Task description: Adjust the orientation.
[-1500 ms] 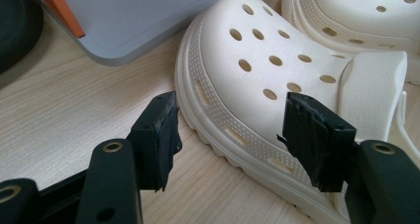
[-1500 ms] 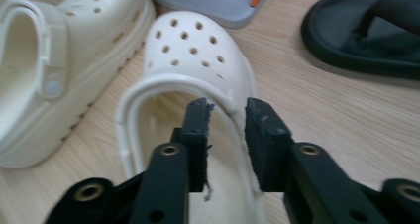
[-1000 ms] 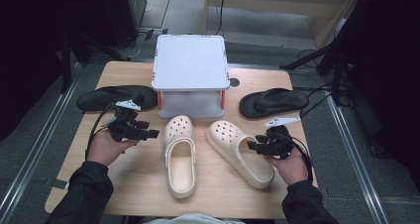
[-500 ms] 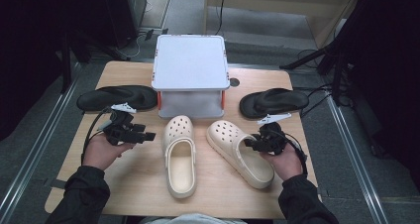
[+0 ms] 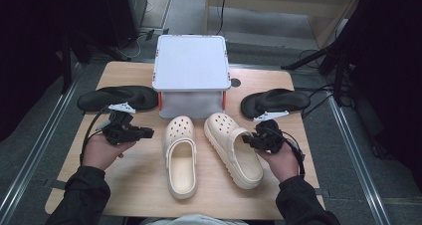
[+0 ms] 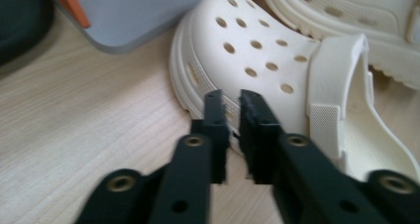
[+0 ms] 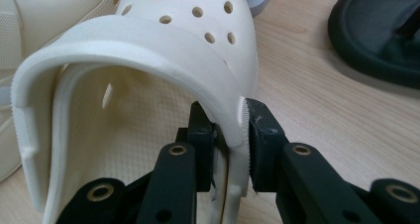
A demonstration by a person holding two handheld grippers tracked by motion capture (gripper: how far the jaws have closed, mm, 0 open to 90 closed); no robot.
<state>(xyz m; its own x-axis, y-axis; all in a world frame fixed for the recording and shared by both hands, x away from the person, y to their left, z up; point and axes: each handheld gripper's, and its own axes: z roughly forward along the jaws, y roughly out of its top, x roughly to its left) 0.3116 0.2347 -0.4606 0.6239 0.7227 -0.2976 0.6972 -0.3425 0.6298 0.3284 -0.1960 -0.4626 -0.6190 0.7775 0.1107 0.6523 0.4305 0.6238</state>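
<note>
Surface (image 5: 139, 185) of pale wood grain stands in a dim room, with grey floor and metal rails along both sides, black stands and cables at the far right, and a light wooden unit beyond.

One grey lidded box (image 5: 190, 75) with orange clasps sits at the far middle, ahead of both claws. Two cream clogs lie side by side between the claws: the left clog (image 5: 180, 155) just to the inner side of the left claw (image 5: 148, 132), the right clog (image 5: 233, 148) reaching to the right claw (image 5: 247, 140). Two black sandals lie at the far corners: one sandal (image 5: 117, 96) just beyond the left claw, the other sandal (image 5: 274, 101) just beyond the right claw.

The left claw has just been closing; in the left gripper view its jaws stand nearly together with a thin gap and nothing between them, the tips over the bare wood just short of the left clog's toe rim (image 6: 198, 75). The right claw has also just been closing; in the right gripper view its jaws pinch the side wall of the right clog (image 7: 148, 45), one jaw inside the shoe's opening and one outside, the pads pressing on the cream wall.
</note>
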